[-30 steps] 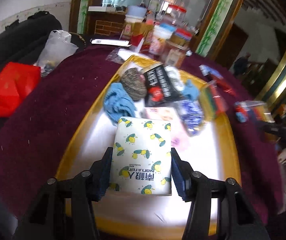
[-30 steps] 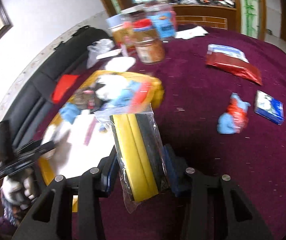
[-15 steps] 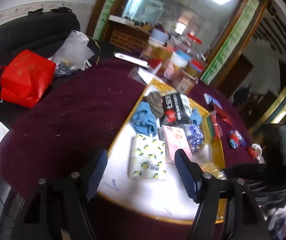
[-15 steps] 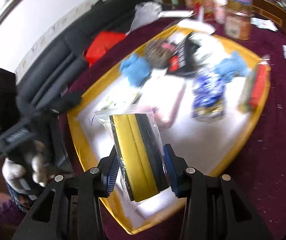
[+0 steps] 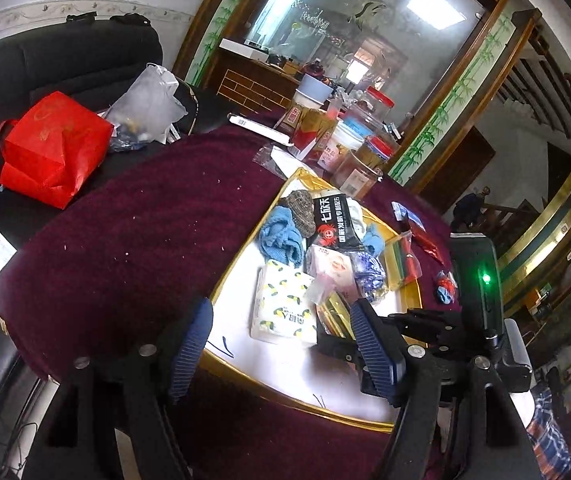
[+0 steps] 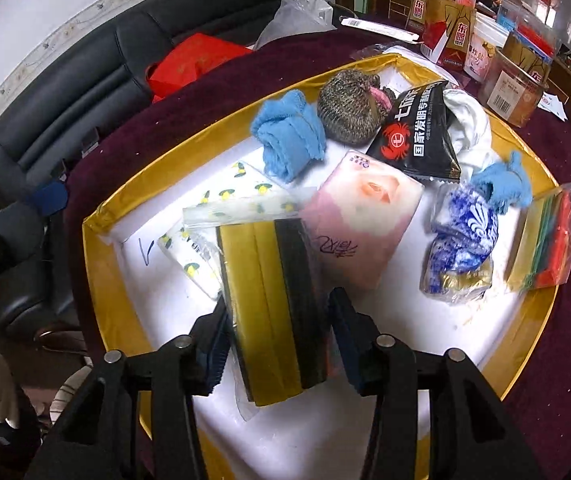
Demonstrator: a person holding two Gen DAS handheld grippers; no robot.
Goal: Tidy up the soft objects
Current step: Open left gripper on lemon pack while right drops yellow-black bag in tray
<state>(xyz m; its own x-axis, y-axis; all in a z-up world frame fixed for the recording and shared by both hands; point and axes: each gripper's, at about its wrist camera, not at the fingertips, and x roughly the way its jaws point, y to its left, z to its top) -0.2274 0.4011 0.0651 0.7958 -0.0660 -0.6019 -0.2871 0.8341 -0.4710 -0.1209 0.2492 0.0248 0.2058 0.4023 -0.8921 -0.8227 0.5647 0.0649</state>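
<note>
A gold-rimmed white tray (image 6: 97, 224) on the maroon table holds several soft things: a lemon-print tissue pack (image 6: 225, 200), a pink tissue pack (image 6: 361, 208), a blue towel (image 6: 289, 140), a knitted ball (image 6: 349, 108), a black snack bag (image 6: 417, 132). My right gripper (image 6: 279, 344) is shut on a bagged yellow-and-black sponge pack (image 6: 277, 300), low over the tray's near part, partly over the lemon pack. My left gripper (image 5: 281, 348) is open and empty, drawn back above the tray's near edge (image 5: 285, 396); the lemon tissue pack (image 5: 281, 308) lies on the tray beyond it.
Jars and boxes (image 5: 341, 136) stand behind the tray. A red bag (image 5: 49, 148) and a clear plastic bag (image 5: 145, 104) lie on the black sofa at left. A bagged coloured sponge pack (image 6: 541, 240) leans on the tray's right rim. Small packets (image 5: 417, 224) lie on the cloth at right.
My left gripper let go of the lemon tissue pack, opened and pulled back from the tray. My right gripper carried the sponge pack from the tablecloth to low over the tray.
</note>
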